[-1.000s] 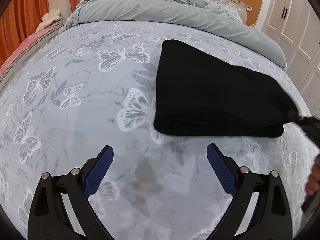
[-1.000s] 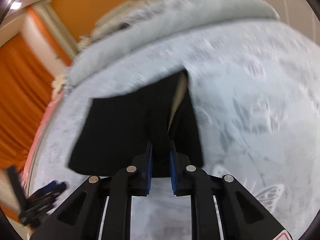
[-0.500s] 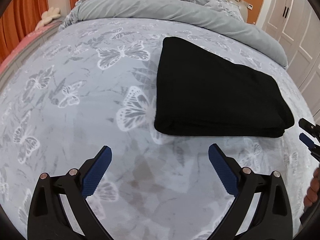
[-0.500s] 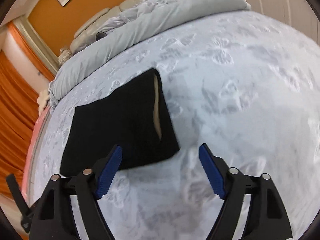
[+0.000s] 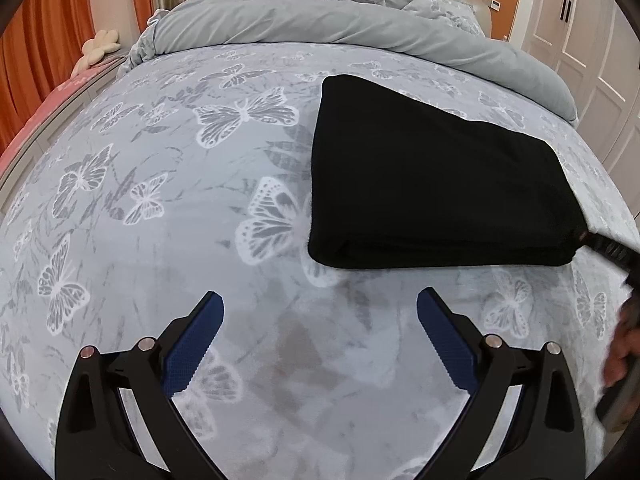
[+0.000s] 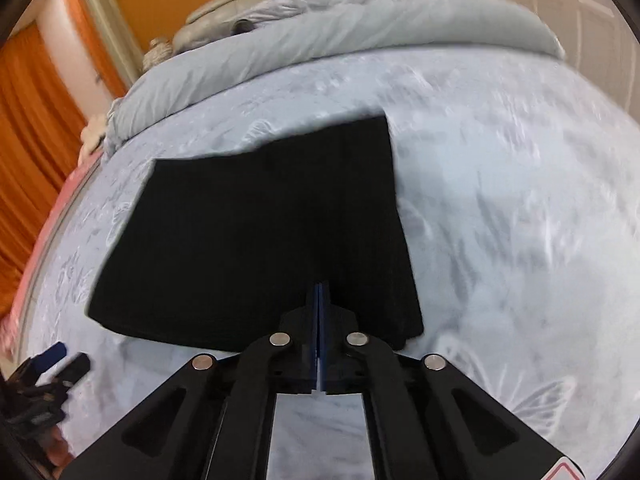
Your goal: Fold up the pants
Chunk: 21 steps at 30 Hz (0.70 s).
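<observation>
Bedspread (image 5: 168,208) bears folded pants (image 5: 432,184); left claw (image 5: 320,312) spread, right claw (image 6: 319,292) pressed together.

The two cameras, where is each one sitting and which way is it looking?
Left wrist view: sits on the left hand-held gripper, low over the butterfly bedspread, facing the headboard; its two open blue-padded fingers show, plus a blurred hand at the right edge.
Right wrist view: sits on the right hand-held gripper, aimed at the folded black pants; its fingers are pressed together at the pants' near edge.
Shared: both see the pants, bedspread and grey duvet, and each glimpses the other gripper.
</observation>
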Motion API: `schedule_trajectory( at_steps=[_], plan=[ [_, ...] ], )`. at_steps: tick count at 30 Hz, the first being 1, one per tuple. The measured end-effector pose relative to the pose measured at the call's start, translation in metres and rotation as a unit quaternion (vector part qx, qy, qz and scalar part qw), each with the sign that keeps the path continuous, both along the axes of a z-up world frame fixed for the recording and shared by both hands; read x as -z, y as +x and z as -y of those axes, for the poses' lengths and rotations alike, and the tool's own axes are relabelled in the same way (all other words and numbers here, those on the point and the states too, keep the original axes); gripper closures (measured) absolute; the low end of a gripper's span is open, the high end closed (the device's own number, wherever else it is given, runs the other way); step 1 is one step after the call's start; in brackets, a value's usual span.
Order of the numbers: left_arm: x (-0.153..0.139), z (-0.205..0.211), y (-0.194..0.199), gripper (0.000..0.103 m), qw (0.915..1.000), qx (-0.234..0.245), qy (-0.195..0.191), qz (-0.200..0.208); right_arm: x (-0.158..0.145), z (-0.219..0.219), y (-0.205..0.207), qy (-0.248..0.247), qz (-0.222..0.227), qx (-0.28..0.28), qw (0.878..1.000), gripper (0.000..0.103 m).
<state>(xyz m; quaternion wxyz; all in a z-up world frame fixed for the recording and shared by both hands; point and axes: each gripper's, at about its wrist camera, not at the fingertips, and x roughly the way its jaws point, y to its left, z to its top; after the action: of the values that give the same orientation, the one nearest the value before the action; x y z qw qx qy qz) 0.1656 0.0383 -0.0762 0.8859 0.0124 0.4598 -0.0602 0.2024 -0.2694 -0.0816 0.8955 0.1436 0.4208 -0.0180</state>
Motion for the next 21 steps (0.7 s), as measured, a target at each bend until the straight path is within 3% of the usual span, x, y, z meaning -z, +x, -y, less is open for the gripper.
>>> schedule_trajectory(
  at_steps=[4,7,9,12,14,16,18,21],
  plan=[
    [0.003,-0.002,0.001,0.008,1.0000,-0.004,0.001,-0.005,-0.039,-0.011,0.041,-0.001,0.049,-0.030,0.998,0.095],
    [0.004,-0.004,0.003,0.008,1.0000,-0.006,0.000,-0.006,-0.018,0.013,0.099,0.004,0.003,0.002,1.000,0.095],
    [0.005,-0.004,0.004,0.008,1.0000,-0.003,0.000,-0.007,0.012,0.035,0.122,-0.010,-0.045,0.036,0.998,0.103],
    [0.006,-0.004,0.007,0.008,1.0000,0.004,-0.001,-0.004,0.012,0.057,0.115,0.059,-0.028,0.051,0.997,0.100],
    [0.003,-0.008,0.010,0.008,0.9998,0.003,-0.019,0.001,-0.004,0.060,0.090,0.056,-0.013,0.057,0.997,0.083],
    [-0.002,-0.015,0.013,0.008,0.9985,0.001,-0.055,-0.001,-0.016,0.060,0.056,0.044,0.008,0.057,0.997,0.043],
    [-0.005,-0.023,0.019,0.007,0.9940,-0.005,-0.109,-0.010,-0.016,0.063,0.022,0.040,0.013,0.060,0.997,0.033],
    [-0.005,-0.031,0.025,0.007,0.9886,-0.025,-0.147,-0.024,-0.004,0.064,-0.023,0.047,0.005,0.068,0.997,0.033]
  ],
)
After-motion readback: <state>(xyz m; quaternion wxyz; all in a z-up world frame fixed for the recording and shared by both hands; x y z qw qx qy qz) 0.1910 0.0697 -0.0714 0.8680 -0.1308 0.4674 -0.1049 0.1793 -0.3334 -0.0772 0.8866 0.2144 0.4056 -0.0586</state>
